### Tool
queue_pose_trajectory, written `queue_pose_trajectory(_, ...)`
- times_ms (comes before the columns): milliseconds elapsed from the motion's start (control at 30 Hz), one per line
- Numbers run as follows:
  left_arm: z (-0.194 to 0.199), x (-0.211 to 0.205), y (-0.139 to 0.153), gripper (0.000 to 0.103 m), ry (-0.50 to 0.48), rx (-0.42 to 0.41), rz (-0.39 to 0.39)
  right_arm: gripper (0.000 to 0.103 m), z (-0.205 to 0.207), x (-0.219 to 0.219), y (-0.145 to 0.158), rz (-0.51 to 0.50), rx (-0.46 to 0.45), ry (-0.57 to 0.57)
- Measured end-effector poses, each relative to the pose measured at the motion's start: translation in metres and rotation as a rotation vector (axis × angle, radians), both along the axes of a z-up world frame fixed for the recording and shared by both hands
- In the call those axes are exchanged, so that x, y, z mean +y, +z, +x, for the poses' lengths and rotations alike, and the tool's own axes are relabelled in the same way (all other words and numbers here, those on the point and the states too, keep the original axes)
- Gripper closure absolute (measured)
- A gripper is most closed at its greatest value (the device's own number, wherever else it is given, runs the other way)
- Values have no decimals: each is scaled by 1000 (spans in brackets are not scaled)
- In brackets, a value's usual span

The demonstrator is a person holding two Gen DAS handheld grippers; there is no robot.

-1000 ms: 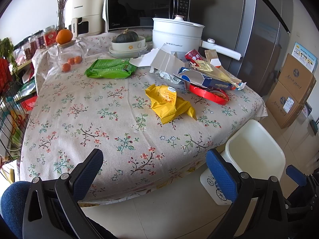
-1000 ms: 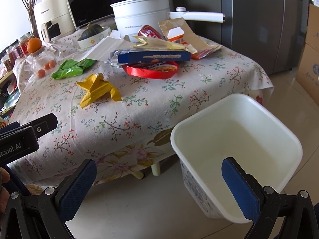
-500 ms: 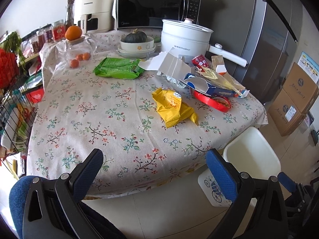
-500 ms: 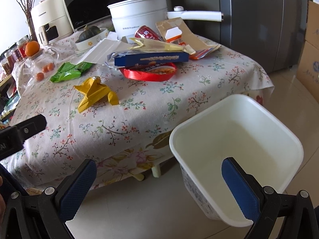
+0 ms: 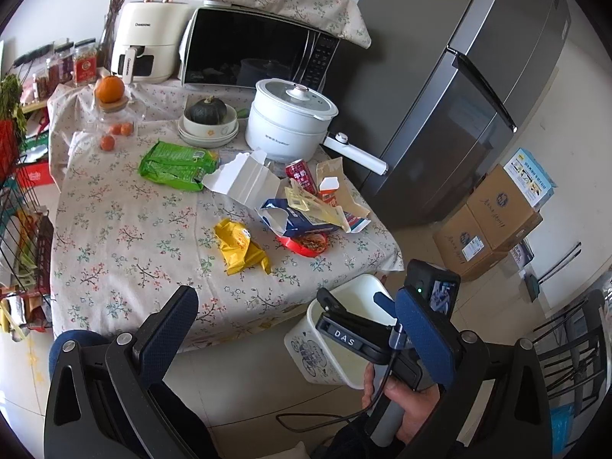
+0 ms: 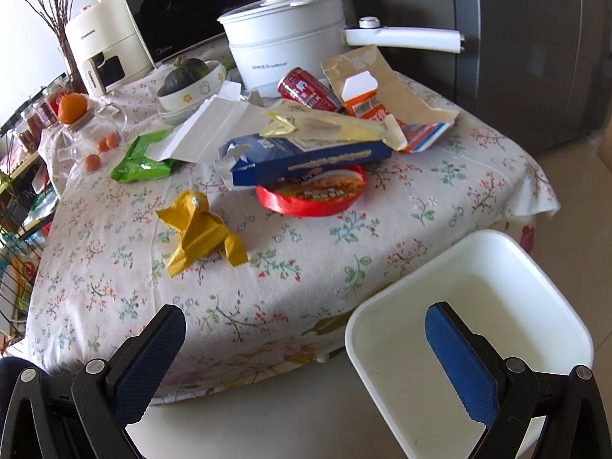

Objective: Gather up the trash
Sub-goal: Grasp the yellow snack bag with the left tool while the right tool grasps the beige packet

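Here both the left tongs (image 5: 302, 329) and right tongs (image 6: 306, 348) gape wide, empty, before the littered table (image 6: 267, 267).

1. Daylight fills both my views, bright and even, coming from the left.
2. The tablecloth (image 6: 267, 267) is washed pale on its near left part; a soft shadow band crosses its front edge.
3. The fridge (image 5: 478, 88) carries dull reflections.
4. Fisheye bending curves the edges; black corners frame my left view.
5. Focus is mostly sharp, softer toward the rims.
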State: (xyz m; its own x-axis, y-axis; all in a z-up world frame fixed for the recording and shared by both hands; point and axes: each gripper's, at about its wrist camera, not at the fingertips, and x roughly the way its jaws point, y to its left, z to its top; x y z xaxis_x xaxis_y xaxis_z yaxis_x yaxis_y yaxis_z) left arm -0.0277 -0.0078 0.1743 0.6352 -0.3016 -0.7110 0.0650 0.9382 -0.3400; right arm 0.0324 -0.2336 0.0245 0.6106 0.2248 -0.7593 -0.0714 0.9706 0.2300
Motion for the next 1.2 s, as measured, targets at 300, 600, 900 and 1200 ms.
queue_pose_trajectory(300, 18, 4, -15, 0, 29, 24, -12, 0, 78, 5, 18, -64, -40, 21)
queue_pose_trajectory(600, 96, 11, -46, 0, 108, -57, 172, 0, 133, 14, 4, -122, -89, 64)
queue_pose_trajectory(900, 210, 58, -154, 11, 179, 144, 111, 0, 151, -33, -8, -48, -161, 47)
queue_pose_trajectory(1200, 217, 39, -218, 15, 111, 219, 29, 0, 157, -76, -39, 292, 18, 5)
